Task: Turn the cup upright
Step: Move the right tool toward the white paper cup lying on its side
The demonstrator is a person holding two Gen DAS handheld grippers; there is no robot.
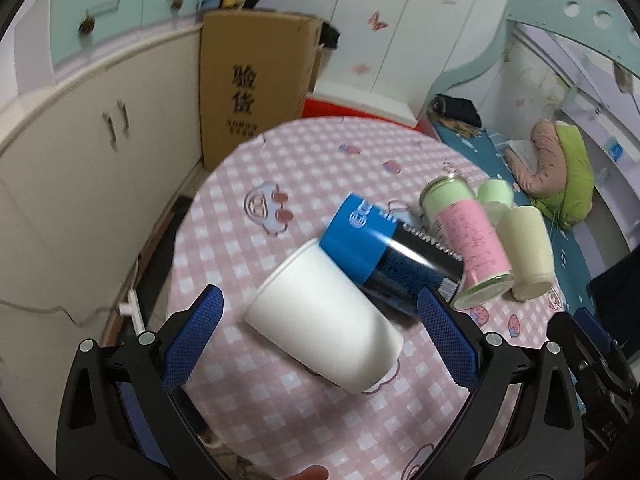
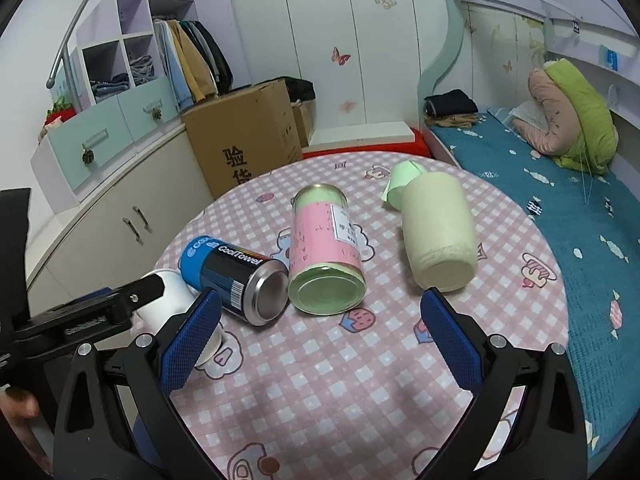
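Observation:
A white paper cup (image 1: 320, 320) lies on its side on the round pink checked table (image 1: 280, 420). My left gripper (image 1: 320, 320) is open, its blue pads on either side of the cup and apart from it. In the right wrist view the white cup (image 2: 168, 300) shows at the left, partly hidden by the left gripper's black arm. My right gripper (image 2: 320, 328) is open and empty above the pink table (image 2: 340, 400), near its front. A cream cup (image 2: 438, 232) lies on its side ahead of it; a small green cup (image 2: 402, 184) lies behind that.
A blue and black can (image 1: 392, 256) lies against the white cup; a pink and green can (image 1: 468, 240) lies beside it. The cream cup (image 1: 528, 252) is near the table's right edge. A cardboard box (image 1: 256, 80), cabinets and a bed (image 2: 560, 208) surround the table.

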